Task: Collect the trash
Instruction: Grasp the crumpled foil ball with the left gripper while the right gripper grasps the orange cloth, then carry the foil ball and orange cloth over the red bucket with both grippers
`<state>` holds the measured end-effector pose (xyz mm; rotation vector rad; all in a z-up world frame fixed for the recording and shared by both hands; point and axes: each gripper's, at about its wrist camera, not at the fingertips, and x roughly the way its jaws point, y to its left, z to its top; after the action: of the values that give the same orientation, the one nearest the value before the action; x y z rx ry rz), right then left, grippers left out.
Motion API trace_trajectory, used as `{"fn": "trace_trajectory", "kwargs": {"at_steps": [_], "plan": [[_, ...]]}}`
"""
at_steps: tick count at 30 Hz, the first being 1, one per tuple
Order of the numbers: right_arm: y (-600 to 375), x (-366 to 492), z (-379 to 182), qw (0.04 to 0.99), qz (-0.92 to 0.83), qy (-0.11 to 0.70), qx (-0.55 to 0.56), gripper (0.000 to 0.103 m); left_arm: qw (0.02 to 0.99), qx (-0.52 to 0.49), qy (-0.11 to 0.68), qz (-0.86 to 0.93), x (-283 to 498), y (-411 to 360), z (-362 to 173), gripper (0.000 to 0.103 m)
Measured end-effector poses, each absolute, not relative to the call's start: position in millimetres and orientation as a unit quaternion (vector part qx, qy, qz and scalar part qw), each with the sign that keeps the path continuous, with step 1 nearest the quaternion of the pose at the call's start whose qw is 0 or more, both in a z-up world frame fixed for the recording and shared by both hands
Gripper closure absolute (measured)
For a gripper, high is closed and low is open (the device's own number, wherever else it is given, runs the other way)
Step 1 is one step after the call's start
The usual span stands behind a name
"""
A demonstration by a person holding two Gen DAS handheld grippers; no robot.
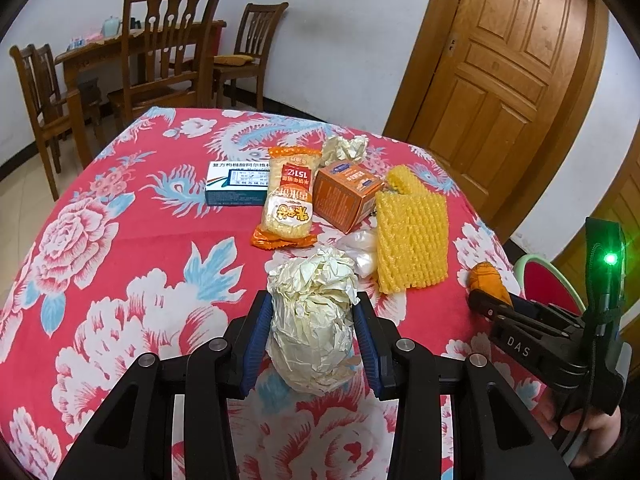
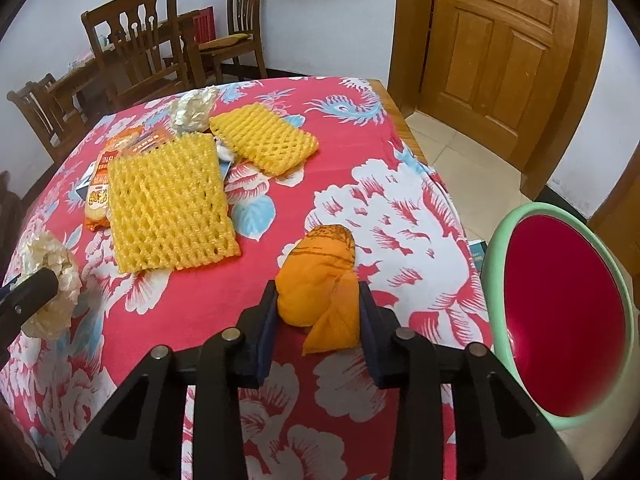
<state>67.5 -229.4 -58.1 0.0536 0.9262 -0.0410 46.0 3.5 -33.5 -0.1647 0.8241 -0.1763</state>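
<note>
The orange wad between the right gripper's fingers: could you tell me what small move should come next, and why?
Probably lift it and carry it right, over the green-rimmed bin. The right gripper has its pads against both sides of the orange wad, which still lies on the tablecloth, and the bin stands open just beyond the table edge.

Home dining rm. Surface w/ red floral cloth (image 1: 120, 240), peony & phoenix print. Behind it a dark wooden dining table (image 1: 100, 50) w/ matching carved-back chairs (image 1: 168, 40), one w/ a seat cushion (image 1: 233, 59); a teapot (image 1: 111, 26) & small bits on the tabletop. Plain white walls, dark skirting, pale tile floor (image 2: 472, 168). Panelled wooden door (image 1: 508, 64) in a wooden frame. Red basin w/ green rim (image 2: 560, 312) beside the surface. Domestic furniture throughout.
</note>
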Motion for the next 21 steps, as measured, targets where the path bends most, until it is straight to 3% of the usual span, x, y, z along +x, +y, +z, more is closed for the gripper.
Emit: {"fn": "trace_trajectory", "kwargs": {"at_steps": [21], "plan": [[-248.3,39.3,-1.4,0.921,-0.014,0.385,0.050,0.065,0.920,-0.075,0.372,-0.094,39.6,-1.7,-4.1,0.061]]}}
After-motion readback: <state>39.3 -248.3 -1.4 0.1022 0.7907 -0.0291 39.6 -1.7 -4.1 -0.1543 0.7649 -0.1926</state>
